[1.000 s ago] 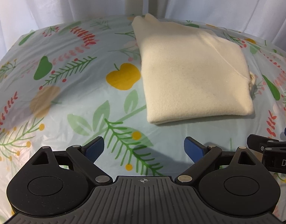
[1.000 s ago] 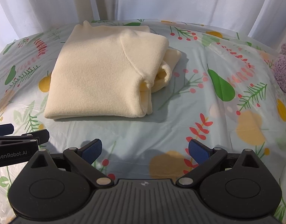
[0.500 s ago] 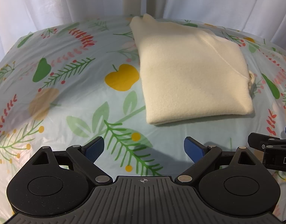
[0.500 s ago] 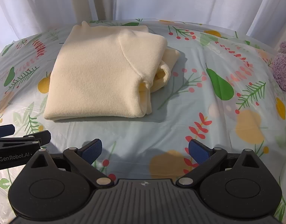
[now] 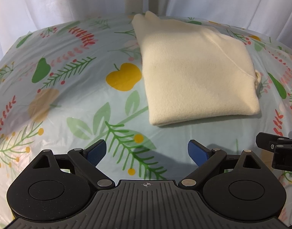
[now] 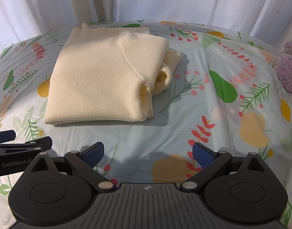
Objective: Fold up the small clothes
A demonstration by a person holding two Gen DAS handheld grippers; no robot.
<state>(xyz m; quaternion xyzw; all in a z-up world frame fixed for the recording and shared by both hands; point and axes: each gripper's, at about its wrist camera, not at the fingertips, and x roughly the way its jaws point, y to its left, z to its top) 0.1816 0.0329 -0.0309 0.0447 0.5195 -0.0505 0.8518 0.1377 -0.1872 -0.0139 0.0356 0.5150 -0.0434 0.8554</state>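
White curtains (image 6: 165,0) hang behind a table with a shiny cloth (image 6: 184,129) that has pears, apples and leaves printed on it.

One cream sweater (image 6: 100,76) lies flat on the cloth, a bit toward the curtains. It is already folded into a neat, thick square. On its right side a loose bit, maybe a sleeve or the neck, pokes out and looks bumpy. A fuzzy purple thing (image 6: 289,68) sits far to the right of the sweater, at the edge of the picture. I cannot tell what it is.

The sweater looks soft, floppy and light. It will bend and droop if you lift it by one spot, and the fold could fall open. It will not break. The cloth under it looks smooth and slippery, so the sweater may slide if it gets pushed. I think the best place to hold it is the thick folded edge that faces the claws, one claw near each corner. The bumpy bit on the right may need tucking in.

The left claw (image 5: 146,150) waits low over the cloth, just in front of the sweater and not touching it. Its blue fingers (image 5: 95,150) are spread wide and hold nothing. The right claw (image 6: 148,152) waits the same way, just in front of the sweater's right side. Its fingers (image 6: 202,153) are spread wide too, with nothing between them. Both claws sit side by side, close together, and point toward the curtains.
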